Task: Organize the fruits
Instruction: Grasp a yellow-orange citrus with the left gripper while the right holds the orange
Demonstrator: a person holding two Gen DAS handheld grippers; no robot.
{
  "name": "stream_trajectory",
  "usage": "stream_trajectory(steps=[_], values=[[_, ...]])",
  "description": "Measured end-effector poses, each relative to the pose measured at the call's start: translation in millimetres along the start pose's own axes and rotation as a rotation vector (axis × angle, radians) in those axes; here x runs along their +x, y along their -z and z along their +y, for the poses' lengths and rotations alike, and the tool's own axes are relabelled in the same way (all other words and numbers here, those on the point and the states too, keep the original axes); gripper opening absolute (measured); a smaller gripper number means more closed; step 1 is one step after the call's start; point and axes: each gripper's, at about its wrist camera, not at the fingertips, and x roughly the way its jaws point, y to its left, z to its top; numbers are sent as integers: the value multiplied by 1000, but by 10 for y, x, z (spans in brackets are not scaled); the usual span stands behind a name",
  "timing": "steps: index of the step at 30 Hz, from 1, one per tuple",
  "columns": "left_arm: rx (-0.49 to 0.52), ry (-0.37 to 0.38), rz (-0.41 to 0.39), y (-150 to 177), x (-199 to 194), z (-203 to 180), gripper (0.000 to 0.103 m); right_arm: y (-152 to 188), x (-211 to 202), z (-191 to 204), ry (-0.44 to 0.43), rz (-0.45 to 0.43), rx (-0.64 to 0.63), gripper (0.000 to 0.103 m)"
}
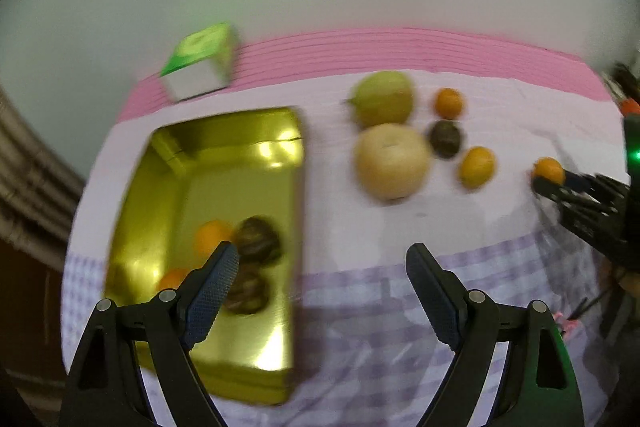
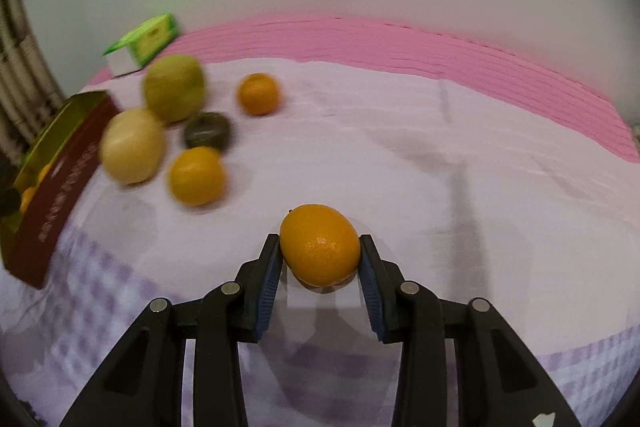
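Between the jaws of my right gripper (image 2: 320,259) sits an orange (image 2: 320,245), pinched on its two ends by the blue pads, so its long axis runs crosswise from one pad to the other, with the small stem nub turned up and to the left. It hangs just above the pale cloth of the desk (image 2: 400,147), near the front edge where the cloth turns to a lilac check. My left gripper (image 1: 322,263) has its jaws spread wide with nothing between them; it hovers over the front of the desk, its left pad over the gold tray (image 1: 224,163). In that tray I see two oranges and two dark round fruits, blurred, bunched toward its near end. The tray's long side runs away from me, toward a green and white box (image 1: 200,63) at the back. To the right of the tray, well apart from it, a loose cluster lies on the cloth: a green pear (image 1: 384,97), a pale round pear (image 1: 392,161) touching it, a dark fruit (image 1: 446,139), and two more oranges, one behind it (image 1: 450,103) and one in front (image 1: 476,167).
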Motion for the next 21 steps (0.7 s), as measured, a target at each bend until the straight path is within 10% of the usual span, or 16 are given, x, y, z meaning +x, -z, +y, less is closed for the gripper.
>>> stream_trajectory(steps=[14, 21], values=[[112, 127, 37, -462, 425, -803, 85, 0, 49, -425, 67, -64, 26, 35], [157, 160, 91, -519, 656, -1029, 68, 15, 16, -486, 36, -69, 53, 35]])
